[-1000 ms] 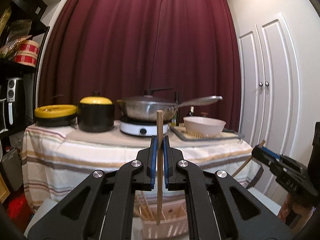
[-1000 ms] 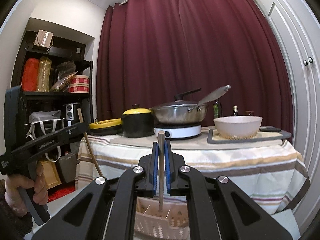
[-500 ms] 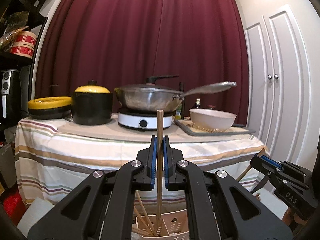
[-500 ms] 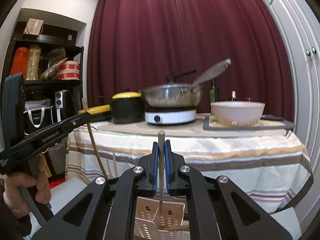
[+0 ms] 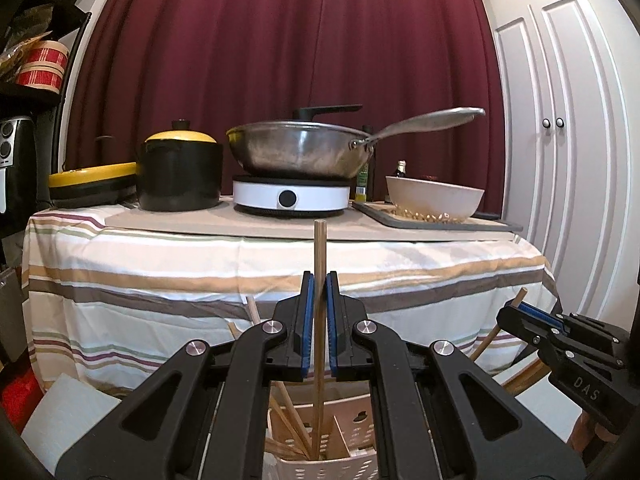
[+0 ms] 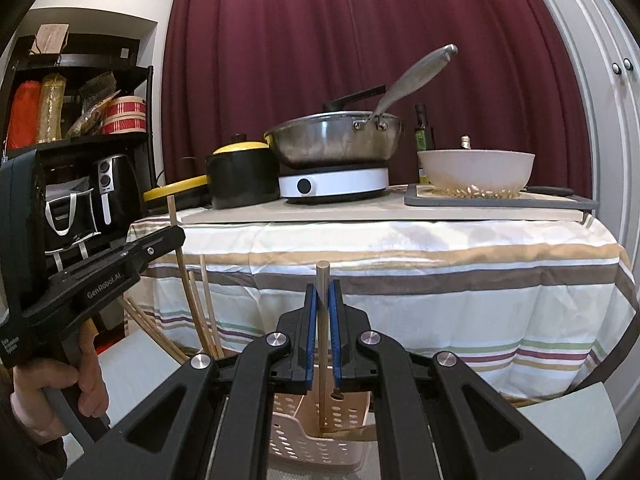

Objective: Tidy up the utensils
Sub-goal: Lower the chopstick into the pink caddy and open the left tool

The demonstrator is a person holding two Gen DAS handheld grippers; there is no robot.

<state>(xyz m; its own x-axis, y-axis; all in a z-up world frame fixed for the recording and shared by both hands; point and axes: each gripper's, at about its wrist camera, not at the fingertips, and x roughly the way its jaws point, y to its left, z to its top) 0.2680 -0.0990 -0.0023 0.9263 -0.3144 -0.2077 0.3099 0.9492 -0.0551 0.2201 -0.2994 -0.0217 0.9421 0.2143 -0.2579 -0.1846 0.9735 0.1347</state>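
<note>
Both claws have dropped lower since a second ago, so the basket now sits right under them instead of barely peeking in at the bottom edge.

Left claw (image 5: pixel 319 320) is clamped on a chopstick (image 5: pixel 319 264), held upright between the blue pads, its lower end down inside the white basket (image 5: pixel 352 420). That basket already has several more sticks (image 5: pixel 290 420) leaning at angles in the left compartment.

Right claw (image 6: pixel 322 328) is squeezed on its own chopstick (image 6: pixel 322 276), also upright, tip reaching into the basket (image 6: pixel 288 432) as seen from the right wrist. Can't tell if either tip touches the bottom.

From the right wrist view you can see the other claw (image 6: pixel 160 244) off to the left with a hand (image 6: pixel 56 384) on its grip, and its stick poking up above the fingers.

Far side: a surface (image 5: pixel 160 264) with a striped cloth, carrying a black pot (image 5: pixel 180 180) with a yellow lid, a steel pan (image 5: pixel 300 152) on a white burner (image 5: pixel 290 198), and a white bowl (image 5: pixel 434 198) on a grey tray (image 5: pixel 500 224). Red curtain (image 5: pixel 280 40) behind it all.
</note>
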